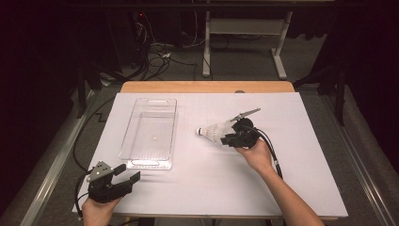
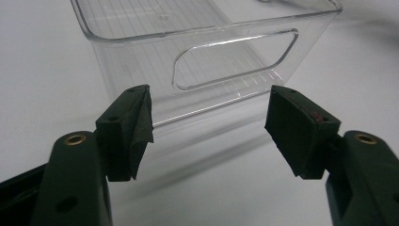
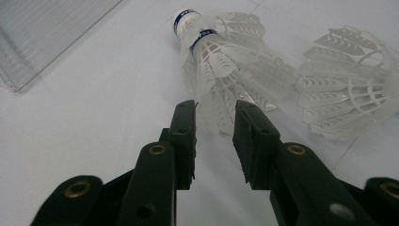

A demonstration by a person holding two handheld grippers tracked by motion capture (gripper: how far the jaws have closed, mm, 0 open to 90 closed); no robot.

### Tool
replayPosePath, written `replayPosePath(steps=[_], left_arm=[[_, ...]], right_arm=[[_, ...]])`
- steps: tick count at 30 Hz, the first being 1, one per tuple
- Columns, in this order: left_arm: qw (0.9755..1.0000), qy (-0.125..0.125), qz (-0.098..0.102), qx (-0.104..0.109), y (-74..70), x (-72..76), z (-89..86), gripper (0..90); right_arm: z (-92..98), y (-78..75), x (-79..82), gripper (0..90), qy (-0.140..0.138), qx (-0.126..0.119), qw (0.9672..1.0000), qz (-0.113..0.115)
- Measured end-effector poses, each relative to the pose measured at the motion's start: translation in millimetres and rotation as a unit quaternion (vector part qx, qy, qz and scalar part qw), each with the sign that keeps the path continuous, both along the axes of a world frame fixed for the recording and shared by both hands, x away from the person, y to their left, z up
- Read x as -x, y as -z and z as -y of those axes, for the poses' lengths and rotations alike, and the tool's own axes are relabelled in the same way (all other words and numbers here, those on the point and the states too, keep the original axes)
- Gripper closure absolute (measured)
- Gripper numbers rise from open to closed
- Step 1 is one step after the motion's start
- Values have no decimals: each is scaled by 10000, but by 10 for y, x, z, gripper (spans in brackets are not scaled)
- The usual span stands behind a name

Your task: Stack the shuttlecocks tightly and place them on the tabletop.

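High view: the white tabletop (image 1: 188,188) carries a clear plastic bin (image 1: 149,133) left of centre. Just right of centre lie white shuttlecocks (image 1: 212,131), cork tip pointing left toward the bin, well apart from it. The right tool (image 1: 230,136) sits at the feathered end of the shuttlecocks, held by the person's right hand (image 1: 256,153). The left tool (image 1: 127,175) rests near the tabletop's front left corner, just in front of the bin's near end, jaws spread and holding nothing.

Left gripper view: the left tool (image 2: 209,129) stands released, jaws wide apart over bare tabletop. The bin's end wall with its handle cut-out (image 2: 235,59) lies directly ahead, apart from the jaws.

Right gripper view: the right tool (image 3: 215,136) has its jaws narrowly parted. The skirt of the nearest shuttlecock (image 3: 221,70) lies at the jaw tips; the pads do not press on it. A second shuttlecock (image 3: 350,101) lies just beside the first. A corner of the bin (image 3: 42,37) shows at upper left.
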State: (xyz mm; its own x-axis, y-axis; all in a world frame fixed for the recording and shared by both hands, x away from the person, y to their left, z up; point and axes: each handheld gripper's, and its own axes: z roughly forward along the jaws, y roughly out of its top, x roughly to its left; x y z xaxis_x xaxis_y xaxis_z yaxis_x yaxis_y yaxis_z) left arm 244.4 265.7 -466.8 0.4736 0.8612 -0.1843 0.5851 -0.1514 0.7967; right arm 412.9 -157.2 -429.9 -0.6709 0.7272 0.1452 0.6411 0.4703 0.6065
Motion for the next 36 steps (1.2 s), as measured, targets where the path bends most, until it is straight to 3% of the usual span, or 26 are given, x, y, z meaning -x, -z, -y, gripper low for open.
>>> replayPosePath(steps=[16,36], left_arm=[[10000,-8,5,2,-1,1,-1,330],[10000,-9,4,-3,-1,1,1,330]], right_arm=[[143,-39,124,690,31,-67,9998,162],[357,-110,50,658,552,-82,9977,379]])
